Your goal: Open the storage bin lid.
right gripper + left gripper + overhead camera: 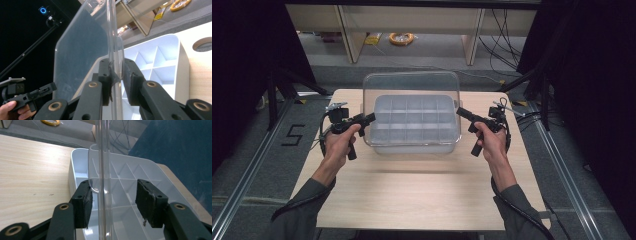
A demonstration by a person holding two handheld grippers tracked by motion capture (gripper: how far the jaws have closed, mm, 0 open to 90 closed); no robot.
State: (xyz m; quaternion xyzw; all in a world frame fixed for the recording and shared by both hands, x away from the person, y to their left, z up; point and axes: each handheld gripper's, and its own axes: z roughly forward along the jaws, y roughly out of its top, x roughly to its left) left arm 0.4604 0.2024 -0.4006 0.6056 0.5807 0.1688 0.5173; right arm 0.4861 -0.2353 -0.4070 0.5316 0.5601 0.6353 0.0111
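While open, lid (412, 107) in right claw (117, 75).

The raised clear lid (412, 107) stands upright over the white divided box (414, 125), blocking passage across its middle. Bare worktop (412, 190) lies open in front. The left hand-held gripper (367, 119) straddles the lid's edge; the right hand-held gripper (460, 112) pinches the opposite edge.

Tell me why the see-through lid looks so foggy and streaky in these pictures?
In the high view the clear lid catches room light and looks milky over the white divided box. In the left gripper view its edge shows bright vertical glints. In the right gripper view the lid looks hazy grey against the dark background, and the right gripper is closed on its edge.
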